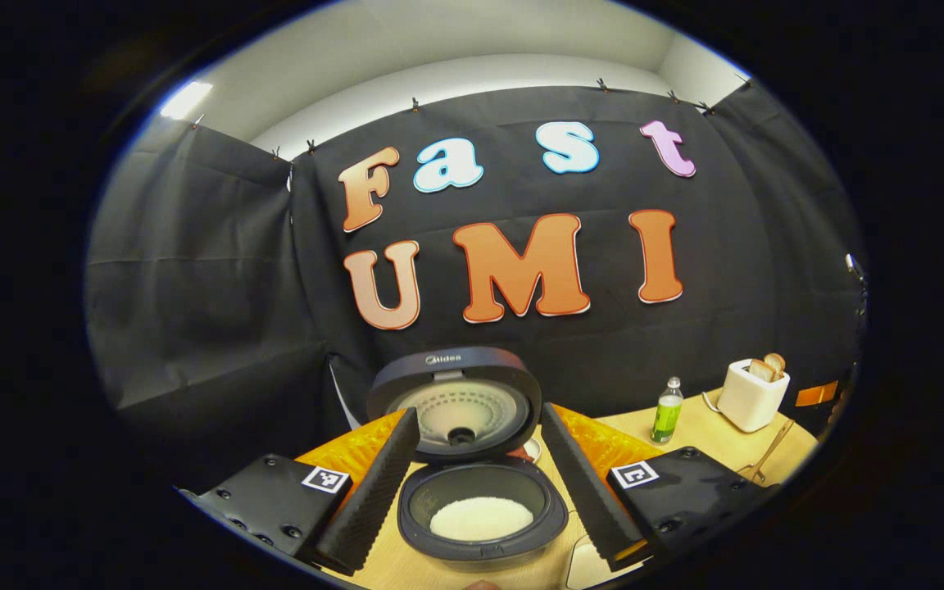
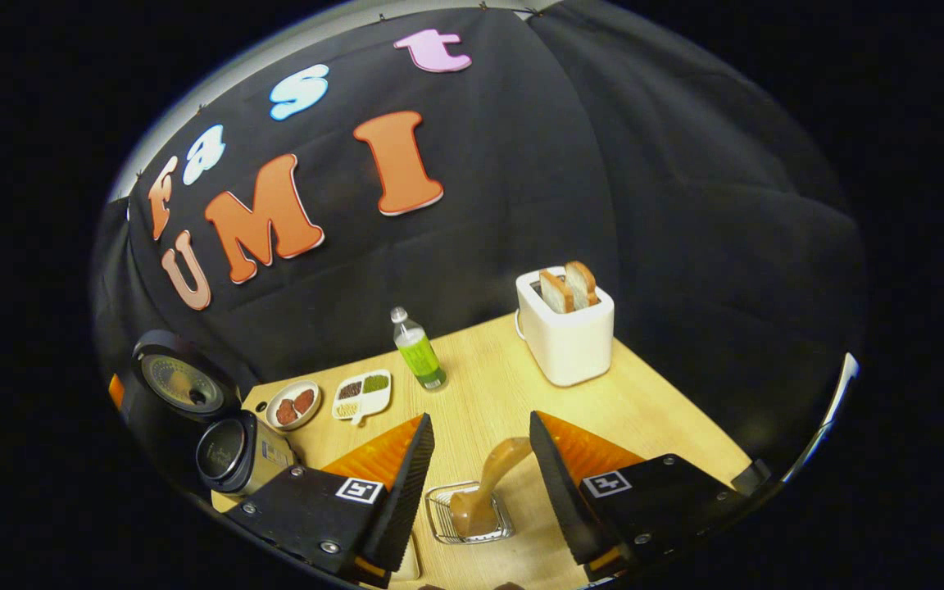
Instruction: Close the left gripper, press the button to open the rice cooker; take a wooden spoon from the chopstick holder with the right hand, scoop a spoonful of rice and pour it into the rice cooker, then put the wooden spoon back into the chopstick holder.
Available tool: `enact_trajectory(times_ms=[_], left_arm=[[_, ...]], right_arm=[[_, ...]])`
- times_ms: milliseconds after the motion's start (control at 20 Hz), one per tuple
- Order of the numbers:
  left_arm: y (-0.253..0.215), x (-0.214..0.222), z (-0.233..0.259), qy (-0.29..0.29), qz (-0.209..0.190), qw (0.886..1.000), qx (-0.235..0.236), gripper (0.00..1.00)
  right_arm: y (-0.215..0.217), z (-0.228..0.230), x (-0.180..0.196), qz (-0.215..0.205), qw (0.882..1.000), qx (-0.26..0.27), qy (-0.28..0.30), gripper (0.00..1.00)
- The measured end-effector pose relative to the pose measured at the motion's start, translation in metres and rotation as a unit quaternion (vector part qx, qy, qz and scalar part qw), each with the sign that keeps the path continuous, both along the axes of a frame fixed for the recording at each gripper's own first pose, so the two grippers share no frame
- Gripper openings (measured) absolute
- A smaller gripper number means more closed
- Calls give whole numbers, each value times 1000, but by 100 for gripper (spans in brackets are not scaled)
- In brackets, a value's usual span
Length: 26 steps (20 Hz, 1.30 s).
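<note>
Below the right gripper (image 2: 480, 459), whose jaws are spread, the light-brown wooden spoon (image 2: 488, 483) is seen leaning in the wire-mesh chopstick holder (image 2: 472, 516) on the pale wooden table (image 2: 669, 426); whether the spoon is being fetched or returned cannot be told, and a straight, centred descent onto its handle is judged best. Between the spread jaws of the left gripper (image 1: 480, 483), the dark round rice cooker (image 1: 480, 500) is seen open, white rice lying in its pot. One spoon, one cooker, one white toaster (image 2: 566, 332) holding two bread slices (image 2: 569, 288), one green bottle (image 2: 417, 351) and two small dishes (image 2: 329, 400) are counted.
</note>
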<state>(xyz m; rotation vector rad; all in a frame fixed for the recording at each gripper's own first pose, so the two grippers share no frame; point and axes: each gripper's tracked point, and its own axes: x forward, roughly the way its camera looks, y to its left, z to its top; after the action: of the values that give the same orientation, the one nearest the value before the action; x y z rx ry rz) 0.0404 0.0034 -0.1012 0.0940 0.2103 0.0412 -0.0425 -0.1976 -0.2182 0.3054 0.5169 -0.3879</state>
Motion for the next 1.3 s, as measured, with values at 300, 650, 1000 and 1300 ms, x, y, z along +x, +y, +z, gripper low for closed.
enact_trajectory(times_ms=[300,650,1000,1300], left_arm=[[32,95,26,-1,29,999,-39,100],[47,186,-21,113,53,989,-76,94],[48,160,-72,245,65,965,-71,95],[33,66,-134,411,58,906,-88,99]], right_arm=[[19,66,15,25,997,-45,-59,74],[29,97,12,49,992,-78,-81,74],[45,92,21,84,990,-78,-79,74],[70,91,39,128,985,-76,-89,74]])
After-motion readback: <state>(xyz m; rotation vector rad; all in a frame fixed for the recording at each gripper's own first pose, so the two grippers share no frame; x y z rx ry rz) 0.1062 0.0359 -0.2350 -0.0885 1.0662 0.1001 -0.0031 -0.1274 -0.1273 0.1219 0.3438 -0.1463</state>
